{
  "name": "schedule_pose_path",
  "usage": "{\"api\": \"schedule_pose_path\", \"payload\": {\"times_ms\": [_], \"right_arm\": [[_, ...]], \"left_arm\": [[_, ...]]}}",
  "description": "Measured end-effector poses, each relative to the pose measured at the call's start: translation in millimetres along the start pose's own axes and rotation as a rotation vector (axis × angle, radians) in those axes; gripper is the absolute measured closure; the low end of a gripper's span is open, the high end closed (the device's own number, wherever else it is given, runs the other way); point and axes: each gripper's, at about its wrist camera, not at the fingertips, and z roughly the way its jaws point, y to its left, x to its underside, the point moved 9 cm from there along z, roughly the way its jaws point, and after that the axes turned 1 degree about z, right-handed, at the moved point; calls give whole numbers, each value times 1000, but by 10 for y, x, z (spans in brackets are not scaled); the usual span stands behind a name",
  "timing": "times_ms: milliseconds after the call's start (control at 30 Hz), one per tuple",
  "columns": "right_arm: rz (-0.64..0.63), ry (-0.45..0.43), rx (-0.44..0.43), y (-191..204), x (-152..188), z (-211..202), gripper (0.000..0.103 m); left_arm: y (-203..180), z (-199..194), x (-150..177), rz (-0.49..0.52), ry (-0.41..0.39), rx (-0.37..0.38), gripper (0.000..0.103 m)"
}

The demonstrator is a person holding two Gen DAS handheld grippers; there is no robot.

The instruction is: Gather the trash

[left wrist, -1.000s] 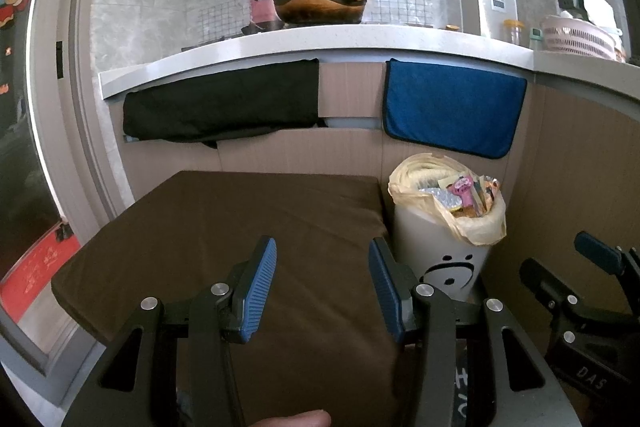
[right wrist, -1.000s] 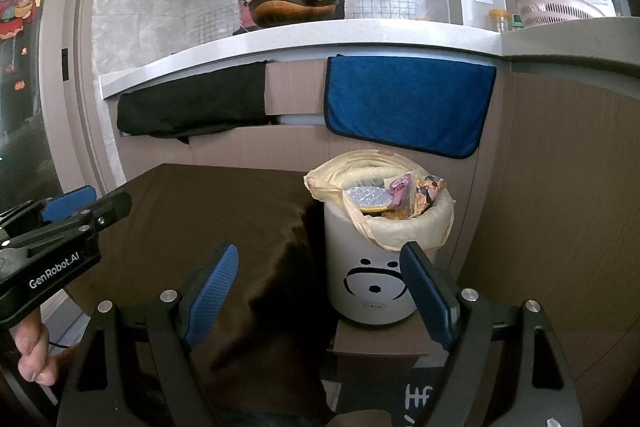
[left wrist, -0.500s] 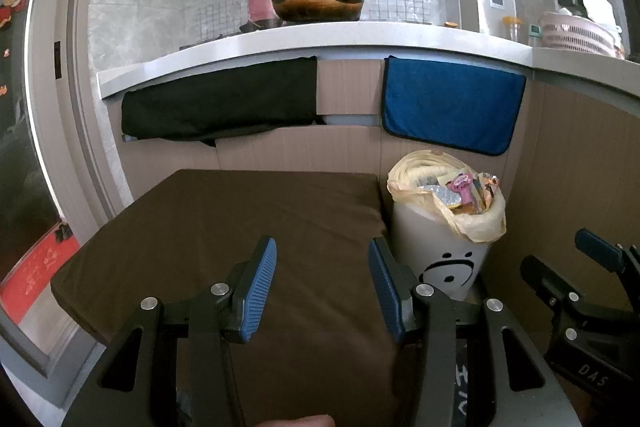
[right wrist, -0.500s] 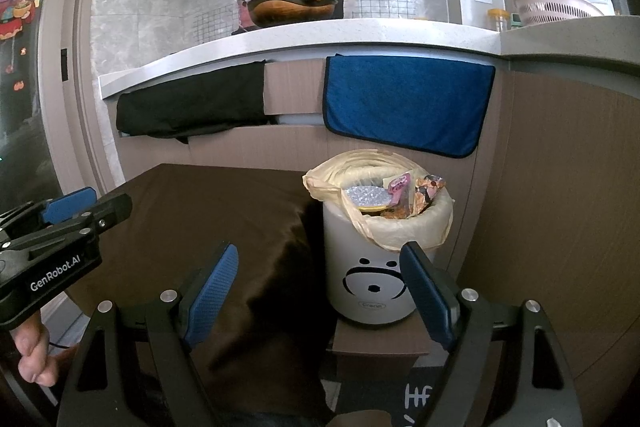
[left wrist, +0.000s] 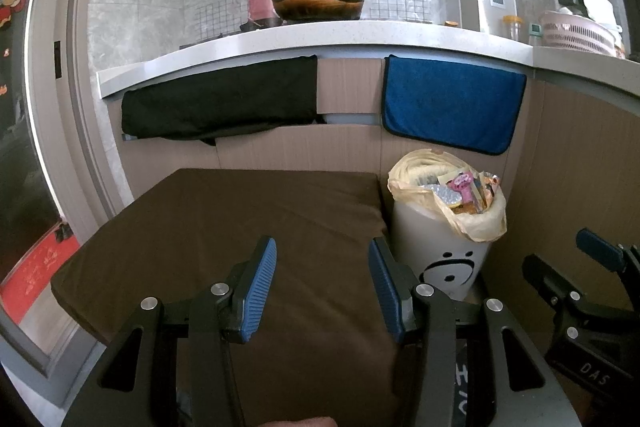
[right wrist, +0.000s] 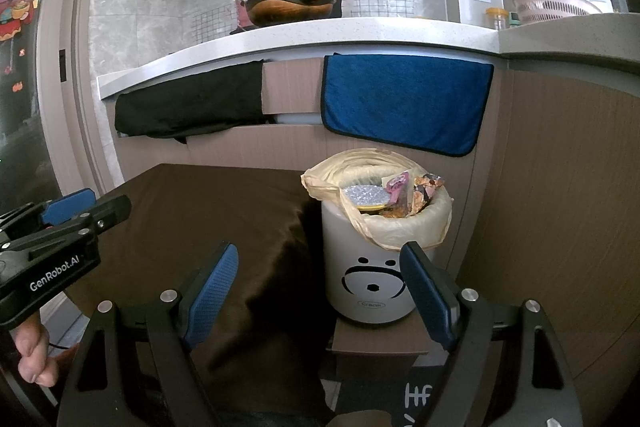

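Wrappers and foil are already sitting inside the white cylindrical bin with a drawn bear face (right wrist: 370, 263), whose pale yellow plastic liner (right wrist: 400, 227) is folded over the rim and not yet gathered, so the bagging appears to be waiting. The right gripper (right wrist: 320, 291) is hanging near the bin, jaws wide apart and empty, the bin lying just ahead between its fingers. The left gripper (left wrist: 322, 285) is pointing over the brown cloth-covered surface (left wrist: 240, 219), jaws partly apart and empty, the bin just to its right.

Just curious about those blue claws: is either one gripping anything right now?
No. The left gripper and right gripper both stand open and empty; the trash bin is untouched.
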Motion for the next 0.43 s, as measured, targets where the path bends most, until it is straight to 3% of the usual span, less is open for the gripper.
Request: {"api": "schedule_pose_path", "payload": {"times_ms": [433], "right_arm": [[8, 6, 8, -33, 33, -6, 22]], "left_arm": [[33, 43, 26, -5, 9, 18, 54]]}}
